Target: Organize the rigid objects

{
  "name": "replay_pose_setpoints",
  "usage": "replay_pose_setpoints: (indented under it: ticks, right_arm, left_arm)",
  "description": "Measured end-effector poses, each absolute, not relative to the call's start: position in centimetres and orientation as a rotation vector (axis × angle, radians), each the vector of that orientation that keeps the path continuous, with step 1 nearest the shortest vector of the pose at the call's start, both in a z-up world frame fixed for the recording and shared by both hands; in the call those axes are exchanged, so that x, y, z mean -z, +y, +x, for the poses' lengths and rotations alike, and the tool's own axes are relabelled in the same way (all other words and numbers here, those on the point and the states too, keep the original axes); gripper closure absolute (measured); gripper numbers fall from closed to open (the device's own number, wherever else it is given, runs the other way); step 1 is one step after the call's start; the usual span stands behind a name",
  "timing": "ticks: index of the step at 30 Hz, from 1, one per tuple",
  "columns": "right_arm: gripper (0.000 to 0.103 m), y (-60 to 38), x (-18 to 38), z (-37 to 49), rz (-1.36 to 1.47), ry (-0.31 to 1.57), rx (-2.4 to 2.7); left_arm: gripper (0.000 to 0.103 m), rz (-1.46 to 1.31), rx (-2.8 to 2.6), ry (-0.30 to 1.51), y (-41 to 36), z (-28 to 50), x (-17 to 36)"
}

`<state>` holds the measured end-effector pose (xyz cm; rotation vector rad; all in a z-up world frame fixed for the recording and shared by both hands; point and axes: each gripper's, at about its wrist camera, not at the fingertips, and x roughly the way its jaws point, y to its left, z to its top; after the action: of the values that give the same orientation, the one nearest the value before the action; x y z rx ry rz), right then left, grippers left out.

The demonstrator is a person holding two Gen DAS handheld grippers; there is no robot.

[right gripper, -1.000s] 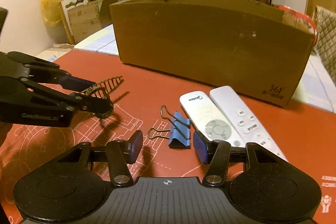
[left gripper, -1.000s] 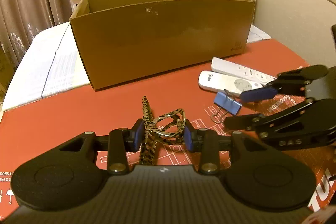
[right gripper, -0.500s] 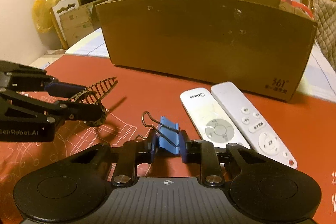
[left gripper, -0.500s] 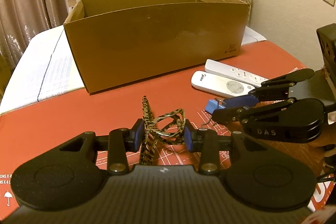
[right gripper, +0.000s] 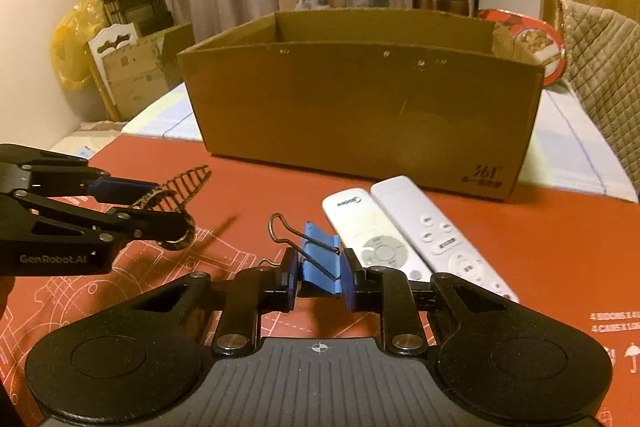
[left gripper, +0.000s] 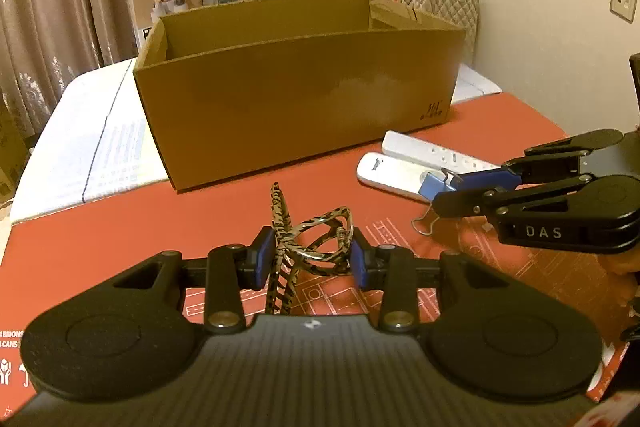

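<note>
On the left, the left gripper (left gripper: 307, 254) pinches the leopard-print hair claw (left gripper: 310, 239), lifted just above the red desk (left gripper: 120, 227). Centre stage, the open cardboard box (right gripper: 360, 115) sits behind. To the right, the right gripper (right gripper: 319, 277) has just closed on the blue binder clip (right gripper: 320, 263), clamped between its pads, beside two white remotes (right gripper: 416, 231).

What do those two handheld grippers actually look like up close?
Both are matte black, with a ribbed grey body, two round discs and silver screws. Each ends in two thin fingers with blue pads. The left gripper bears white "GenRobot.AI" lettering on its side; the right gripper shows "DAS". No cables or sleeves are visible.
</note>
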<state>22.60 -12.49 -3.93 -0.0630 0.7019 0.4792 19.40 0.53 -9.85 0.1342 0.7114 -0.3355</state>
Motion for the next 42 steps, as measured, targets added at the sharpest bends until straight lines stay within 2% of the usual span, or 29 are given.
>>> replay_pose_setpoints:
  ticks: [22, 33, 42]
  right_arm:
    - [0.084, -13.9, 0.6, 20.2, -0.039, 0.645, -0.433]
    - [0.084, -15.9, -2.1, 21.8, 0.043, 0.56, -0.37]
    - [0.084, -17.7, -4.9, 24.6, 0.085, 0.477, -0.35]
  left_arm:
    - [0.069, -0.002, 0.273, 0.687, 0.8, 18.1, 7.0]
    - [0.069, 0.0, 0.267, 0.567, -0.3, 18.8, 3.2]
    - [0.069, -0.009, 0.268, 0.501, -1.1, 22.3, -0.2]
